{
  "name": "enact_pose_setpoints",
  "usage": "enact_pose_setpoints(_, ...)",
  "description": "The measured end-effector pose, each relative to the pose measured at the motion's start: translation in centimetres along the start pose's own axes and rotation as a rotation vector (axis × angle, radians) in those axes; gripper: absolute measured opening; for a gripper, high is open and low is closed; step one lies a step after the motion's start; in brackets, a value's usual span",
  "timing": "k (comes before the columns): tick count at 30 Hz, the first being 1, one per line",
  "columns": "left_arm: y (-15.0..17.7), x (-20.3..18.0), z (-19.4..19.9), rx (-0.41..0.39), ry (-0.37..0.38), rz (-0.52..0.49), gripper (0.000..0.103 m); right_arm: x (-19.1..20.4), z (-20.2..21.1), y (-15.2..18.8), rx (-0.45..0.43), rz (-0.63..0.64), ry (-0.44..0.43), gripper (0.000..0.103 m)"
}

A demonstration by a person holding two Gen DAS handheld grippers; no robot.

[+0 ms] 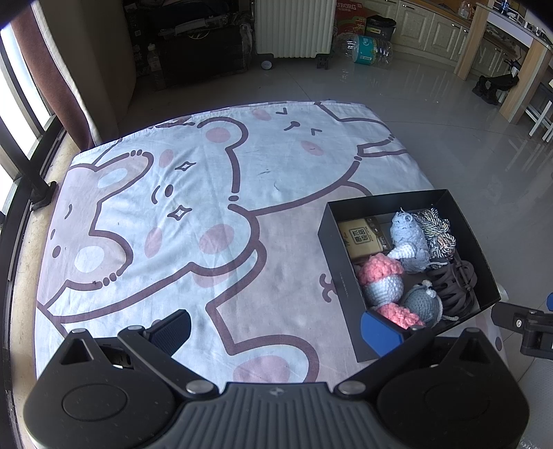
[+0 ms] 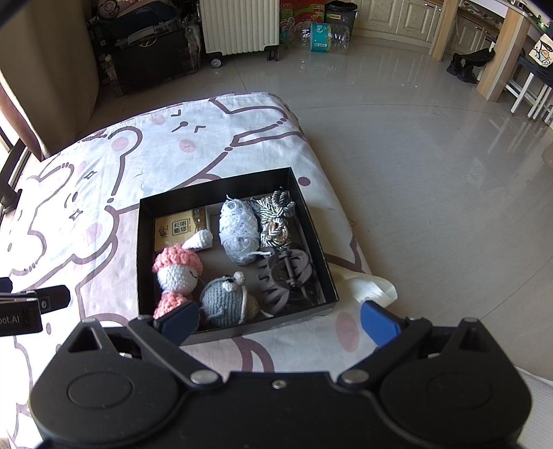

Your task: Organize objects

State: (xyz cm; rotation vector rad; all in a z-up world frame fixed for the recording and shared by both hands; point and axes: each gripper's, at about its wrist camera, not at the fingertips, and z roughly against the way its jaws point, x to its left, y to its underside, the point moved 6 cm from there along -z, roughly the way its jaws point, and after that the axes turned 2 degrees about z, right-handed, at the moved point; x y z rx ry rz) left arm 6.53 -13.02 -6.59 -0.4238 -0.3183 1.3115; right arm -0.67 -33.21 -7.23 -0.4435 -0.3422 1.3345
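Observation:
A black box (image 2: 145, 241) stands on the cartoon-print cloth (image 2: 86, 193). It holds a pink-and-white crochet doll (image 2: 178, 273), a grey crochet mouse (image 2: 224, 300), a pale grey knitted toy (image 2: 238, 228), a striped cord bundle (image 2: 276, 221), a dark hair claw (image 2: 287, 276) and a tan card box (image 2: 179, 228). My right gripper (image 2: 276, 323) is open and empty at the box's near edge. My left gripper (image 1: 276, 328) is open and empty over the cloth, left of the box (image 1: 340, 276). The doll (image 1: 380, 276) and mouse (image 1: 423, 300) show there too.
The table drops off to a shiny tiled floor (image 2: 432, 155) on the right. A white radiator (image 2: 238, 24), a pack of water bottles (image 2: 318, 34) and dark cases (image 2: 148, 48) stand at the back. A crumpled white bag (image 2: 369, 286) lies right of the box.

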Motion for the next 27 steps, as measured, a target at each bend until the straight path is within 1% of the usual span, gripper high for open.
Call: enact_pose_setpoints(27,0.07,0.01,-0.03,0.007,-0.003,0.006,0.103,-0.06,-0.12,0.26,0.003,0.0,0.0,0.101)
